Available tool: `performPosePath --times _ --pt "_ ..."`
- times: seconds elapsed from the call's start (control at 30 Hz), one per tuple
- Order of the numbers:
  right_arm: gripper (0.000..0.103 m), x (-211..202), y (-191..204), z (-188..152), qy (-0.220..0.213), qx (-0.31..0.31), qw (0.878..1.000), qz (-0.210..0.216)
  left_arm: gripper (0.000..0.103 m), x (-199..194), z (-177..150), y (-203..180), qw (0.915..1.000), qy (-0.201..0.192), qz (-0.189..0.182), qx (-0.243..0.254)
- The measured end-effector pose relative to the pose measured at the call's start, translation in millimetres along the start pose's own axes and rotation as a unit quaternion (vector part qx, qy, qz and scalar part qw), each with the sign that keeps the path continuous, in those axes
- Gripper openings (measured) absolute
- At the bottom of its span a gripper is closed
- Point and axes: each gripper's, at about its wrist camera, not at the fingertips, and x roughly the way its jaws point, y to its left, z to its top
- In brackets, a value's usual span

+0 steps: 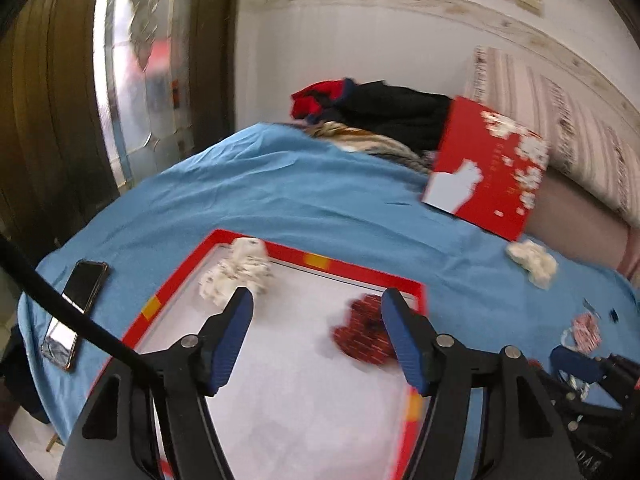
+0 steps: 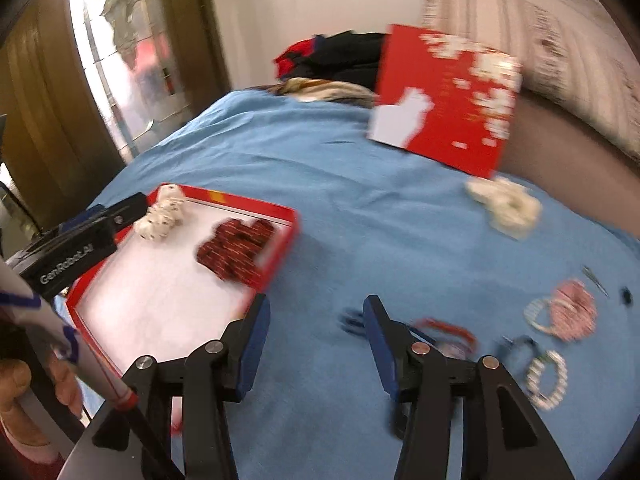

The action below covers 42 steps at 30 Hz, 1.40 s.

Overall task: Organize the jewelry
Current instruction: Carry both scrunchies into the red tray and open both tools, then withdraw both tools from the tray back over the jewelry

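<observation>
A shallow red box [image 1: 320, 261] with a white floor lies on the blue cloth; it also shows in the right wrist view [image 2: 288, 216]. Inside lie a white scrunchie [image 1: 236, 274] [image 2: 160, 216] and a dark red scrunchie [image 1: 362, 336] [image 2: 236, 250]. My left gripper [image 1: 318, 308] is open and empty above the box. My right gripper [image 2: 316, 312] is open and empty over the cloth, right of the box. A dark hair claw [image 2: 352, 320], a red bangle [image 2: 448, 330], bead bracelets [image 2: 548, 378] and a pink scrunchie [image 2: 572, 314] lie on the cloth to its right.
The red box lid [image 1: 492, 172] [image 2: 448, 100] leans at the back right, with a cream scrunchie [image 1: 532, 262] [image 2: 504, 206] below it. A phone [image 1: 76, 312] lies left of the box. Clothes [image 1: 380, 116] are piled at the back. A striped cushion [image 1: 560, 120] stands at the right.
</observation>
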Motion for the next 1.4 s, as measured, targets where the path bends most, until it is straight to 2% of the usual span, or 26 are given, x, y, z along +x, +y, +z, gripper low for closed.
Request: performPosePath --times 0.17,0.3,0.47,0.63,0.77,0.87,1.0,1.1,1.23,1.4 --pt "0.053 -44.7 -57.2 -34.4 -0.004 0.042 0.998 -0.036 0.066 -36.5 -27.4 -57.6 0.9988 0.002 -0.030 0.039" --pt "0.053 -71.0 -98.6 -62.4 -0.005 0.079 0.996 -0.051 0.066 -62.8 -63.0 -111.9 0.9934 0.032 -0.073 0.082" --pt "0.054 -95.5 -145.7 -101.6 -0.008 0.132 0.989 -0.060 0.066 -96.5 -104.8 -181.6 0.9800 0.045 -0.101 0.165" --pt "0.054 -109.5 -182.8 -134.7 -0.007 0.169 0.983 -0.072 0.066 -114.3 -126.8 -218.8 0.9690 0.042 -0.109 0.218" --pt "0.054 -114.0 -206.9 -154.7 -0.003 0.189 0.978 -0.082 0.066 -109.8 -130.1 -224.3 0.9666 0.057 -0.111 0.224" --pt "0.054 -113.6 -222.5 -165.4 0.000 0.201 0.976 -0.084 0.066 -96.0 -127.2 -213.6 0.9700 0.083 -0.106 0.202" --pt "0.054 -107.5 -234.7 -172.9 0.005 0.210 0.974 -0.083 0.066 -66.0 -116.2 -179.5 0.9785 0.125 -0.094 0.135" --pt "0.054 -98.5 -240.7 -174.8 0.010 0.213 0.974 -0.078 0.066 -46.3 -111.5 -155.8 0.9813 0.145 -0.090 0.089" --pt "0.054 -87.5 -241.6 -172.3 0.015 0.210 0.975 -0.071 0.066 -24.4 -109.5 -139.7 0.9799 0.161 -0.102 0.059" --pt "0.054 -75.2 -237.4 -165.9 0.018 0.198 0.978 -0.066 0.066 -4.8 -114.0 -147.5 0.9749 0.177 -0.122 0.059"
